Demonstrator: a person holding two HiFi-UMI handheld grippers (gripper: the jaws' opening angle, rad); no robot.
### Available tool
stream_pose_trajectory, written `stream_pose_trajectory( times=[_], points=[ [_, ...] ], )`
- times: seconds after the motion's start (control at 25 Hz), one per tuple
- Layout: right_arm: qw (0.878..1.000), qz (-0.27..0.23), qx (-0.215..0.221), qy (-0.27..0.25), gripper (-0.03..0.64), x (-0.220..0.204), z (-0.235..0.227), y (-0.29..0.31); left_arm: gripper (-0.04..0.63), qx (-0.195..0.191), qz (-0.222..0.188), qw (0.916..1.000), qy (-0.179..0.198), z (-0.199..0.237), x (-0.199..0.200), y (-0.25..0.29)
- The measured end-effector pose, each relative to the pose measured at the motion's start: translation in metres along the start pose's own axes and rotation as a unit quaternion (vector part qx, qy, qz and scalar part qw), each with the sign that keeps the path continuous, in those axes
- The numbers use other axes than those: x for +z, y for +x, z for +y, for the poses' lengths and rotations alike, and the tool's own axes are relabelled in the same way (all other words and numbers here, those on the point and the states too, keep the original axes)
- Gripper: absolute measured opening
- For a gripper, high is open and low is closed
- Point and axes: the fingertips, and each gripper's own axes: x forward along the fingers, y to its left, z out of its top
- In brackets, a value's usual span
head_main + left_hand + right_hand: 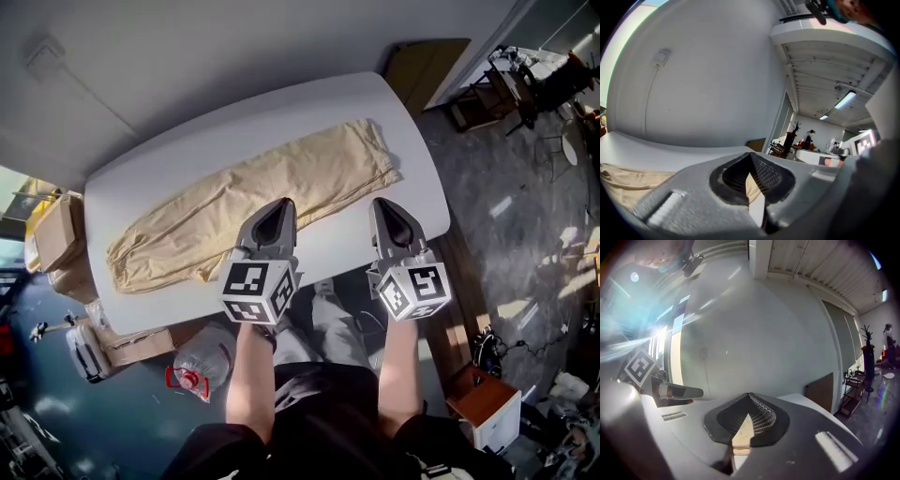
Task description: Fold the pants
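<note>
One pair of pants [225, 211] is lying flat on the white counter [187, 141], its long axis running from 8 o'clock to 2 o'clock in the head view. Which end is the waist cannot be told. The left end is sitting near the counter's 8 o'clock corner, and from the left gripper [281, 204] it is lying between 8 and 9 o'clock, well apart. That gripper is pointing toward 12 o'clock with its tip over the near edge of the cloth at about mid-length. Its jaws are standing together and are gripping nothing; tan cloth and counter are showing only through the slit behind them. The right gripper [382, 204] is pointing the same way, tip just short of the near edge. Its jaws are likewise together and empty. The gathered right end of the pants is lying at 12 o'clock from it, near. Judgement: the right gripper is the nearer to an end of the garment, while the left is better placed for the middle. Any fold across the long axis is calling for both jaws to part first. Count: one pair of pants, two grippers, one counter.
</note>
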Motion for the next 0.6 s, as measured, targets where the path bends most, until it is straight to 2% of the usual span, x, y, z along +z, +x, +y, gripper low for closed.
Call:
stream_pose_trajectory(
  times=[0.28, 0.6],
  points=[
    [0.999, 0.017, -0.032, 0.027, 0.017, -0.023, -0.057, 0.006, 0.003, -0.015, 0.025, 0.9995, -0.009, -0.014, -0.017, 0.053],
    [0.996, 0.067, -0.046, 0.037, 0.051, -0.053, -0.112, 0.023, 0.003, -0.035, 0.046, 0.9982, -0.014, -0.032, -0.041, 0.116]
  ],
)
